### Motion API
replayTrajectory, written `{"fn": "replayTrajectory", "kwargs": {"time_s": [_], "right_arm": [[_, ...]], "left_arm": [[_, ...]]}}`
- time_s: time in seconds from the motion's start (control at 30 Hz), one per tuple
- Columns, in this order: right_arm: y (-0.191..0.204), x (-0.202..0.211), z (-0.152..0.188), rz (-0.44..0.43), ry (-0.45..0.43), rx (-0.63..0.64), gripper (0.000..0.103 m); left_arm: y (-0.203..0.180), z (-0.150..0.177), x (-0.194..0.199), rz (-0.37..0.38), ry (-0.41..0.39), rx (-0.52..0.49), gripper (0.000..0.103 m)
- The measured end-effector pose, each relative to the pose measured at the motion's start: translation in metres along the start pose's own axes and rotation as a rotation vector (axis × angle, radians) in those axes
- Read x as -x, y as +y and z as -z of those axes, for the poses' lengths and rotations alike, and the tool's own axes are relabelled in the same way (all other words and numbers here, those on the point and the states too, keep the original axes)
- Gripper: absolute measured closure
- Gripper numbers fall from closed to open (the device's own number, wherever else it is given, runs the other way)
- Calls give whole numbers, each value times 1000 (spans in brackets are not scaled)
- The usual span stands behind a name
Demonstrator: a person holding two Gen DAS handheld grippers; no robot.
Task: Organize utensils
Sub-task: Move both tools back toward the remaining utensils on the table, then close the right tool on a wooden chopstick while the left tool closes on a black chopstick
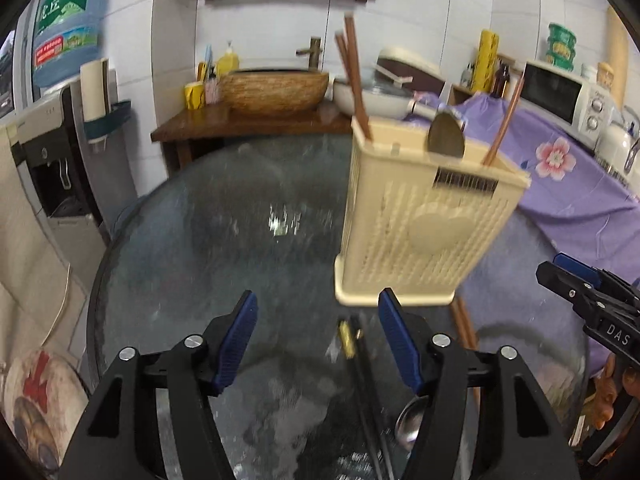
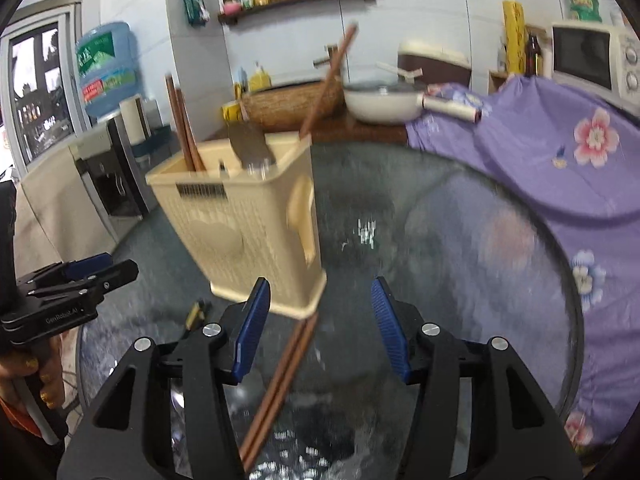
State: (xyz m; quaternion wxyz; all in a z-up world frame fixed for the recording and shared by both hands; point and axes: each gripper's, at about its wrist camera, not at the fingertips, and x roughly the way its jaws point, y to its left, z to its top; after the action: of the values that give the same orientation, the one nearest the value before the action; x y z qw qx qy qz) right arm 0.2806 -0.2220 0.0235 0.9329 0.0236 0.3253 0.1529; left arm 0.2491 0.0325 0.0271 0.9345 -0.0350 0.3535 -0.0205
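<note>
Over the glass desk (image 1: 168, 240), both my hand-held grippers hang spread and empty.

Ahead of the left hand-held gripper (image 1: 318, 344) stands the cream holder (image 1: 424, 216), already keeping chopsticks (image 1: 354, 76) and a spoon (image 1: 446, 136) upright, handles down. Loose pieces lie flat below my jaws: black chopsticks (image 1: 366, 384) and a second spoon (image 1: 412, 420) under the left, brown chopsticks (image 2: 280, 384) under the right hand-held gripper (image 2: 318, 328), running up to the holder's base. I judge they wait to be stood in. Round desk, tiled kitchen, a purple floral cloth (image 2: 560, 152) on the right.
</note>
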Motion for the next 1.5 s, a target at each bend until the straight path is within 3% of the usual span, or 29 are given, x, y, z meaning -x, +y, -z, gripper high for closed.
{"fn": "replayTrajectory", "kwargs": {"time_s": [0.17, 0.27, 0.53, 1.03, 1.43, 1.5], "right_arm": [[5, -20, 38, 28, 118, -5, 50], [11, -28, 51, 28, 155, -9, 50], [27, -35, 70, 63, 194, 22, 50], [29, -36, 74, 74, 211, 24, 50], [17, -36, 71, 91, 227, 24, 52], [15, -37, 69, 96, 230, 26, 56]], "left_arm": [[4, 31, -14, 7, 98, 16, 61], [4, 40, -18, 13, 121, 16, 64], [-7, 62, -23, 33, 160, 10, 67], [-17, 66, -24, 60, 174, 1, 67], [-9, 63, -28, 21, 184, -4, 67], [-7, 60, -29, 21, 189, -4, 67]]}}
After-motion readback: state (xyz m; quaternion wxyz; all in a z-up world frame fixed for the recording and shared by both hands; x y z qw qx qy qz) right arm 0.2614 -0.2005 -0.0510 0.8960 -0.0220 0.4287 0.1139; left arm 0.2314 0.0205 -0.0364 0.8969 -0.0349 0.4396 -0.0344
